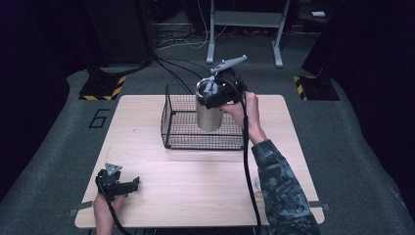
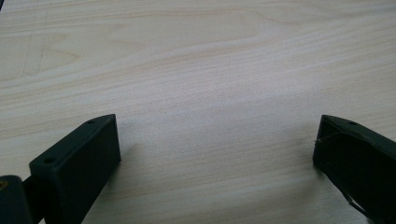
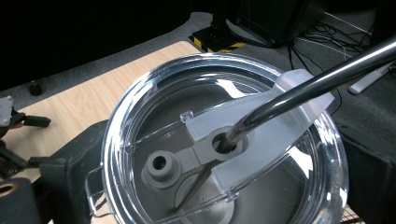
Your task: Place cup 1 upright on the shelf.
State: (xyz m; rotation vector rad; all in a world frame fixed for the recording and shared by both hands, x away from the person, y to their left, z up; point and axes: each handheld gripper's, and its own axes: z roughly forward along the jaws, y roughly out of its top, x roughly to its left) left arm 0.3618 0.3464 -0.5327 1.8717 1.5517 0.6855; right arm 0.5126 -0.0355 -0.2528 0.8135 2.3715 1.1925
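The right tongs (image 1: 211,98) are clamped on a steel tumbler (image 1: 209,115), their black jaws pressing either side of its rim, and hold it upright in the air above a black wire basket (image 1: 178,128). In the right gripper view, the tumbler's clear plastic lid (image 3: 140,116) sits in place and a metal straw (image 3: 308,88) runs through its hole, slanting up to the right. The basket stands at the far middle of the pale wooden bench (image 1: 195,191). The person's right hand (image 1: 242,110) grips the tool, a camouflage-patterned sleeve (image 1: 281,188) reaching in from the near edge. Well apart, at the bench's near left corner, the left tongs (image 1: 128,185) rest low over bare wood, jaws spread wide with nothing between them, held in the left hand (image 1: 103,210).
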